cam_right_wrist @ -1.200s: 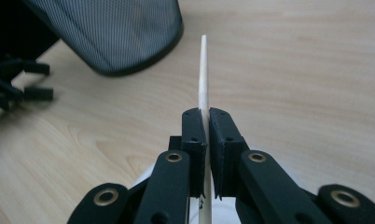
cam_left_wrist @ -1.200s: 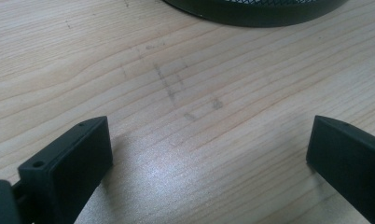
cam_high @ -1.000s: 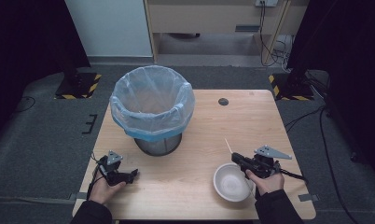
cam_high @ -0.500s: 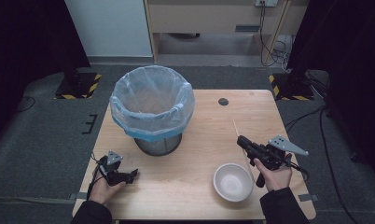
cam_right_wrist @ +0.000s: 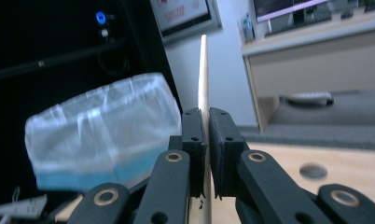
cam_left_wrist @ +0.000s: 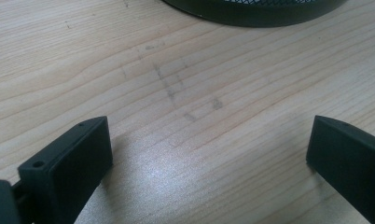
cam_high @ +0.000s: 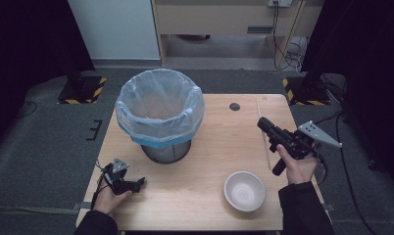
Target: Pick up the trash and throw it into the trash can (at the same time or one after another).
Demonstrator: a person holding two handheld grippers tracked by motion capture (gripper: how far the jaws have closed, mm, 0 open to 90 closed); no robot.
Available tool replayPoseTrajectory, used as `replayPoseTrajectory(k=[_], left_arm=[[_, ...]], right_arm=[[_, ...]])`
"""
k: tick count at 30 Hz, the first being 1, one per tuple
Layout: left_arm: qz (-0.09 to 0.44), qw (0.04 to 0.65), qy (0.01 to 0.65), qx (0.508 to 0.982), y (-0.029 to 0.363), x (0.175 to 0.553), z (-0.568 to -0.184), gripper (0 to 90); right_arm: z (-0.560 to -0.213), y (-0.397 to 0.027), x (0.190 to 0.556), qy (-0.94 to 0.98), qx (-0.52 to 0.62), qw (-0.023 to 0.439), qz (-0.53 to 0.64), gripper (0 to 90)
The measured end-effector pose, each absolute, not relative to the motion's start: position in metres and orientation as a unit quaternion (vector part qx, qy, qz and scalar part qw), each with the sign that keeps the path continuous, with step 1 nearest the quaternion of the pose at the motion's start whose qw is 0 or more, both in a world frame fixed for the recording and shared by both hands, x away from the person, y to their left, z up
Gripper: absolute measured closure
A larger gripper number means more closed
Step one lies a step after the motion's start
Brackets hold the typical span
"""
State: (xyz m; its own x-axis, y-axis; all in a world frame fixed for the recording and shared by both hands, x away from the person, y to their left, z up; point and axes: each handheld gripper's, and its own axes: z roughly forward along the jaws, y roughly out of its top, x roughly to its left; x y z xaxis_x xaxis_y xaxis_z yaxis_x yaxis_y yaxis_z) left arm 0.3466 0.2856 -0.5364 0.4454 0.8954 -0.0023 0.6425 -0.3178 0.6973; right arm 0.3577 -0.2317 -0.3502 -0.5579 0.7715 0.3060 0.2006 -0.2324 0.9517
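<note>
Overhead and gripper views of a wooden table (cam_high: 200, 171) at which a person works with two hand-held grippers. The right gripper (cam_high: 261, 123), seen in the high view at the right side of the table and raised above its surface, has its two black jaws closed on a thin wooden stick (cam_right_wrist: 203, 70). In the right gripper view the stick stands between the pads (cam_right_wrist: 193, 140), rising above the jaw tips and running down below them; in the high view it appears as a pale thin line (cam_high: 264, 142) crossing beside the gripper, its upper end near the table's far edge and its lower end near the right hand (cam_high: 297, 166). A white bowl (cam_high: 244, 190) sits on the table in front of and to the left of that hand, apart from the stick. A mesh bin lined with a translucent bag (cam_high: 160, 111) stands on the left half of the table, well apart from the right gripper; the right gripper view shows the bag to the left of the jaws. A small dark round mark (cam_high: 234, 106) lies on the far part of the table. The left gripper (cam_high: 138, 181) rests low at the near left of the table, held in the left hand (cam_high: 108, 196), its jaws spread wide with bare wood between them and the bin's dark base (cam_left_wrist: 255, 9) beyond.
</note>
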Motion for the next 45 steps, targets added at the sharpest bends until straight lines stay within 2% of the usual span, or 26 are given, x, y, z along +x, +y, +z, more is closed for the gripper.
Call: replayPoseTrajectory(k=[17, 45], left_arm=[[0.197, 0.320, 0.488, 0.787, 0.286, 0.347, -0.536, 0.0], [0.197, 0.320, 0.488, 0.788, 0.286, 0.347, -0.536, 0.0]], right_arm=[[-0.290, -0.231, 0.381, 0.541, 0.389, 0.242, 0.705, 85.7], [-0.237, -0.194, 0.410, 0.541, 0.352, 0.246, 0.724, 85.8]])
